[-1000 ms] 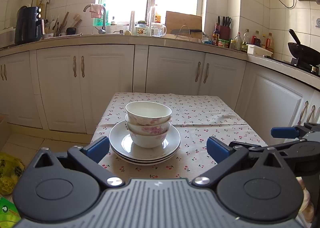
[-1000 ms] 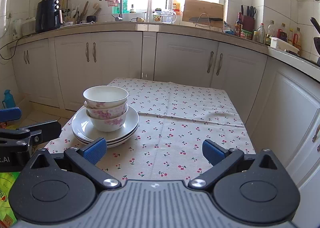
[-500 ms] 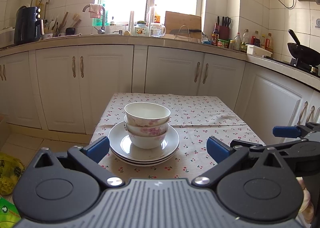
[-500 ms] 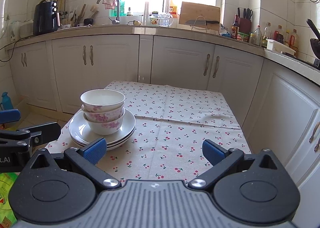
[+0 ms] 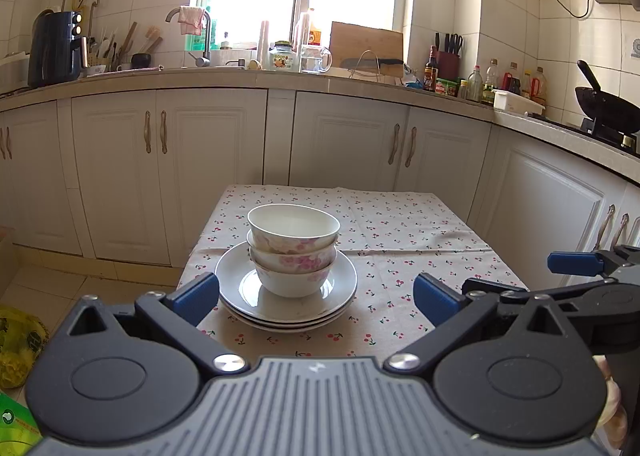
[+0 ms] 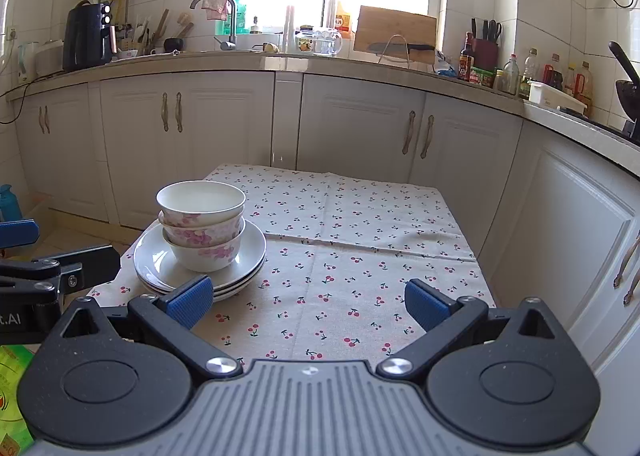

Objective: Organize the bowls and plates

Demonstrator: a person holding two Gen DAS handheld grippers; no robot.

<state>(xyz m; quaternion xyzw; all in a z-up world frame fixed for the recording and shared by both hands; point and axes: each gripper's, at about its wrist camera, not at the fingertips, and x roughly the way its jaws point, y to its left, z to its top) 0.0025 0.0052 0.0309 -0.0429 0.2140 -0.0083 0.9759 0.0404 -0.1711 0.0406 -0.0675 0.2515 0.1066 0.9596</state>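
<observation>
Three glossy ceramic bowls, white with pink flowers, nested on stacked round white plates, left side of the desk under cherry-print cloth. Left tongs and right tongs both spread wide, empty, near edge, clear of the stack. Versus earlier: views barely shifted, stack unmoved.

Left gripper — black linkage arms; blue ribbed pads; silver pivot screws; grey ridged housing; round black hubs; right gripper — same build; white lettering ".AI" on the left unit's side
</observation>
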